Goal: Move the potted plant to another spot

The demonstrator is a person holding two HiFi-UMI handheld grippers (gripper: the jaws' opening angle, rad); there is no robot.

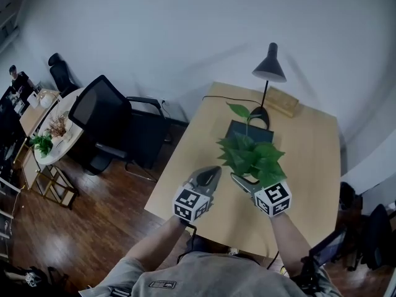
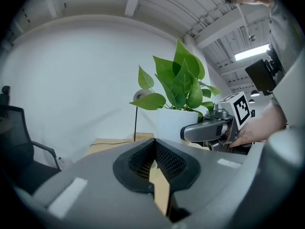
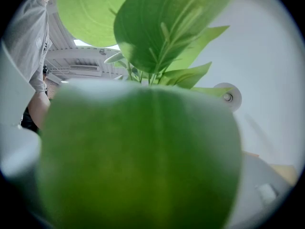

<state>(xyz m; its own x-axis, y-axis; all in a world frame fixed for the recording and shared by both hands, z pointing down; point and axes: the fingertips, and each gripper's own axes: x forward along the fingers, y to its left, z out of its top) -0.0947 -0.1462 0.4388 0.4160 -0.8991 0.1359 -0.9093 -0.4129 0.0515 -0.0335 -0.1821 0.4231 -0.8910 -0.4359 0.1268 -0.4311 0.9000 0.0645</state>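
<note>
— Where is the potted plant (image 1: 250, 156)?

— About the middle of the bench (image 1: 309, 166), a little toward the near edge, in a white pot at the near end of a dark mat (image 1: 238, 130). The desk lamp (image 1: 268, 73) stands behind it by the far edge.

— And the left gripper (image 1: 213, 171)?

— Clenched on nothing, over the left part of the near edge, just left of the pot.

— The right gripper (image 1: 242, 181)?

— It reaches under the leaves to the pot's near side. A leaf (image 3: 143, 161) fills its own camera, so I cannot tell whether it grips the pot.
</note>
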